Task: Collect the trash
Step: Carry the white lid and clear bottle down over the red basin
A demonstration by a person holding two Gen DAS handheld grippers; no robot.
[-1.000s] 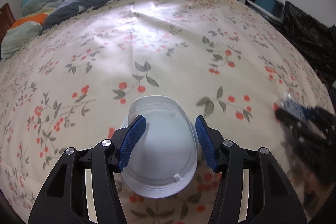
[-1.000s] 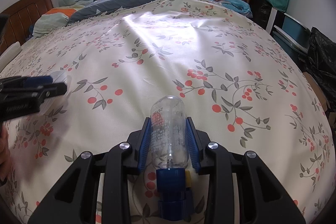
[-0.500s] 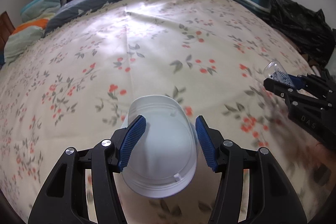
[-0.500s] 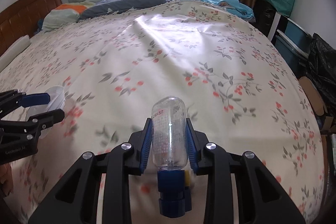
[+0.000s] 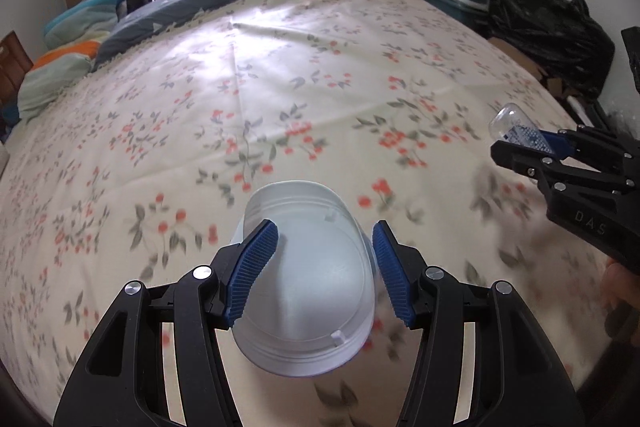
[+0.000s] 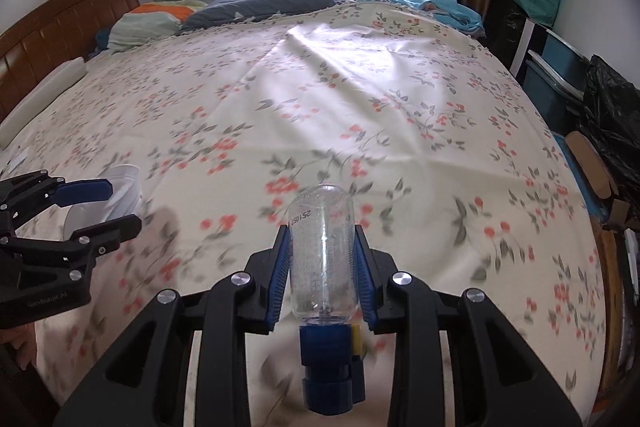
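— Changed since a second ago?
— Blue pads [image 5: 252,267] still pinching white plastic cup [image 5: 308,291] in left gripper [image 5: 316,271]; right gripper [image 6: 322,275] still clamping clear bottle [image 6: 323,251], cap toward camera. Both lifted higher above floral bedspread [image 6: 320,87], swung toward black bag [image 5: 548,27].
— Count?
— One cup, one bottle, two grippers.

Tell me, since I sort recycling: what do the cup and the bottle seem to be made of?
The cup looks like thin, matte, translucent white plastic: light shows through and the rim has moulded ridges. The bottle looks like clear glossy plastic, see-through with printed digits; its blue cap seems opaque plastic.
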